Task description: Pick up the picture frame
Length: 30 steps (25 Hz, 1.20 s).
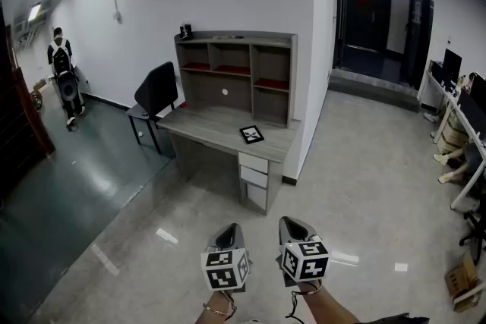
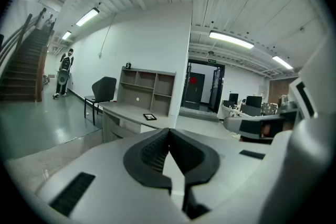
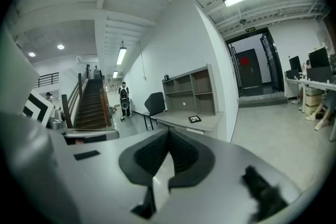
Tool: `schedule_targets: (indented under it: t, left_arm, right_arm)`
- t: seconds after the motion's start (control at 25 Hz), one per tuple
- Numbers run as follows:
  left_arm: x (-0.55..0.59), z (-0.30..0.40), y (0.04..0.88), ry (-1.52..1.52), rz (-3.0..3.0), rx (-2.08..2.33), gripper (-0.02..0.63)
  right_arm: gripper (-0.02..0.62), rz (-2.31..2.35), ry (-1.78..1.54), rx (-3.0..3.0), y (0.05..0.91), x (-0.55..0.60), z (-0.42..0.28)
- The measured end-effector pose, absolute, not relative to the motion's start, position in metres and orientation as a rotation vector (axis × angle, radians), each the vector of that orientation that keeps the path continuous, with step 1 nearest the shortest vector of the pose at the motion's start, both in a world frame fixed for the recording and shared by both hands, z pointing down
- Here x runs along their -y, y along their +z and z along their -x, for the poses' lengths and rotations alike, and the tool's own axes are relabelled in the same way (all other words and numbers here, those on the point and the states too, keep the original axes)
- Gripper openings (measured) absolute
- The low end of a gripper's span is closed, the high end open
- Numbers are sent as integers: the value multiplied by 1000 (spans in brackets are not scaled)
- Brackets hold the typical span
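A small black picture frame [image 1: 252,134] lies flat on the grey desk [image 1: 209,127], near its right end. The frame also shows far off in the left gripper view [image 2: 149,117] and the right gripper view [image 3: 195,119]. Both grippers hang side by side well short of the desk, above the floor. My left gripper [image 1: 231,228] is shut with nothing between its jaws [image 2: 169,131]. My right gripper [image 1: 291,224] is also shut and empty [image 3: 168,132].
The desk carries a shelf hutch [image 1: 237,76] and has drawers [image 1: 253,178] at its right. A black chair [image 1: 154,95] stands at the desk's left. A person [image 1: 62,76] stands far left by a staircase [image 3: 92,105]. Office desks [image 1: 463,125] line the right wall; a dark doorway [image 1: 376,11] lies behind.
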<state>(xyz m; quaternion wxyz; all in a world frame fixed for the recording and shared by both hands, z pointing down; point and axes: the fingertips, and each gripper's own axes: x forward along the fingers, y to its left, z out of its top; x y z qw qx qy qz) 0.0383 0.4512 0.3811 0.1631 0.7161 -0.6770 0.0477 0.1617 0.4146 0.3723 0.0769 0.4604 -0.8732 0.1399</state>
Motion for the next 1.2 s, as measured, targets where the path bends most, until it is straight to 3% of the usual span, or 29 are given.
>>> schedule_targets:
  t: [1.2]
  left_arm:
    - [-420,-9,412,191,-2052,1869,12]
  right_arm:
    - [32,-1434,542,2566,400,-383,-146]
